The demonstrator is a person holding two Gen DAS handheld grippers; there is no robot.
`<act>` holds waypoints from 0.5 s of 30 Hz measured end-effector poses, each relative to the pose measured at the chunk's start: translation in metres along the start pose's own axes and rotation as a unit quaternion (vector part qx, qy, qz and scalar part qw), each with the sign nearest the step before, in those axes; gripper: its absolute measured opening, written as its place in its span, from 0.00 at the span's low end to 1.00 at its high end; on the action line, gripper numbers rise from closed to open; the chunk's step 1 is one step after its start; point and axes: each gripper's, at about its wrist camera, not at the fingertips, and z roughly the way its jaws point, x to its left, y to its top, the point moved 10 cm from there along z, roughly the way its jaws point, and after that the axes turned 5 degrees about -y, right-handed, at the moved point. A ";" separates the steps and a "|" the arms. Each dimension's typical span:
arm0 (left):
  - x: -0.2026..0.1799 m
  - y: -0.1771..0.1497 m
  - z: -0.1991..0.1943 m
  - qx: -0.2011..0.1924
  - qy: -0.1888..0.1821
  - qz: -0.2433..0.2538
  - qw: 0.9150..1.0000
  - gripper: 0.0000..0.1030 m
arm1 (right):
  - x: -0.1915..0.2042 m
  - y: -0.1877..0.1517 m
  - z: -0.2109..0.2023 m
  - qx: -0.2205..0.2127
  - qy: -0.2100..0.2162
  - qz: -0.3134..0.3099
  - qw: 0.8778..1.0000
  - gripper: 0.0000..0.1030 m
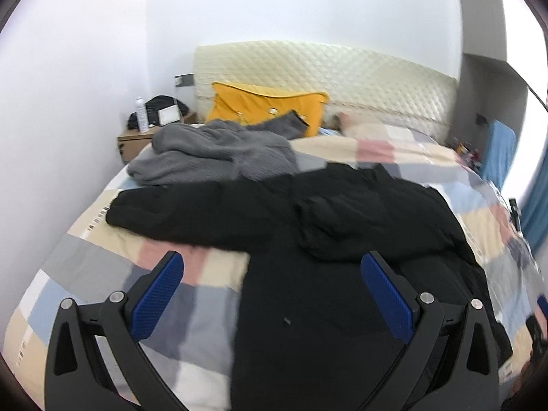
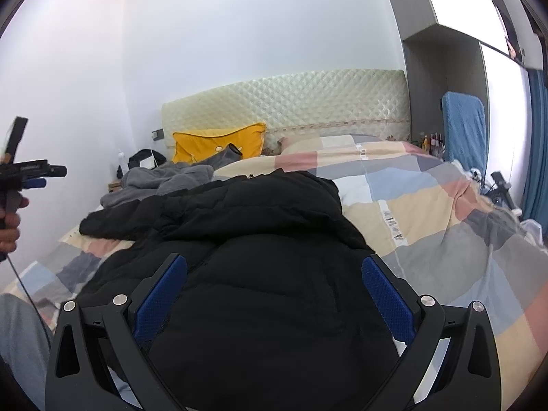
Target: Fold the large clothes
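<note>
A large black puffy jacket [image 1: 308,233] lies spread on the checked quilt [image 1: 102,274], one sleeve stretched out to the left. My left gripper [image 1: 272,263] hovers above the jacket's near part, open, nothing between its blue pads. In the right wrist view the same black jacket [image 2: 260,257] fills the middle, its hood end pointing toward the headboard. My right gripper [image 2: 274,267] hangs open over it, jaws wide apart and empty. The left hand-held tool [image 2: 24,171] shows at the far left edge, with a hand on its grip.
A grey fleece garment [image 1: 212,154] lies bunched beyond the jacket, by a yellow pillow [image 1: 267,106] against the quilted headboard [image 1: 325,72]. A nightstand [image 1: 137,137] with a bottle stands left. A blue chair back [image 2: 464,126] and small bottles stand right of the bed.
</note>
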 end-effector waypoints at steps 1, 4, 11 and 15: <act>0.013 0.008 0.005 0.001 0.003 -0.006 1.000 1.00 | -0.002 0.000 0.001 0.002 0.001 0.007 1.000 1.00; 0.046 0.027 0.015 -0.002 0.017 -0.008 1.000 1.00 | -0.004 -0.001 0.005 0.006 -0.003 0.014 1.000 1.00; 0.135 0.050 0.040 -0.024 0.094 0.004 0.995 1.00 | -0.005 -0.003 0.011 0.010 -0.019 0.015 1.000 1.00; 0.187 0.044 0.068 -0.010 0.113 -0.008 0.994 1.00 | -0.010 -0.006 0.015 0.018 -0.027 0.022 0.999 1.00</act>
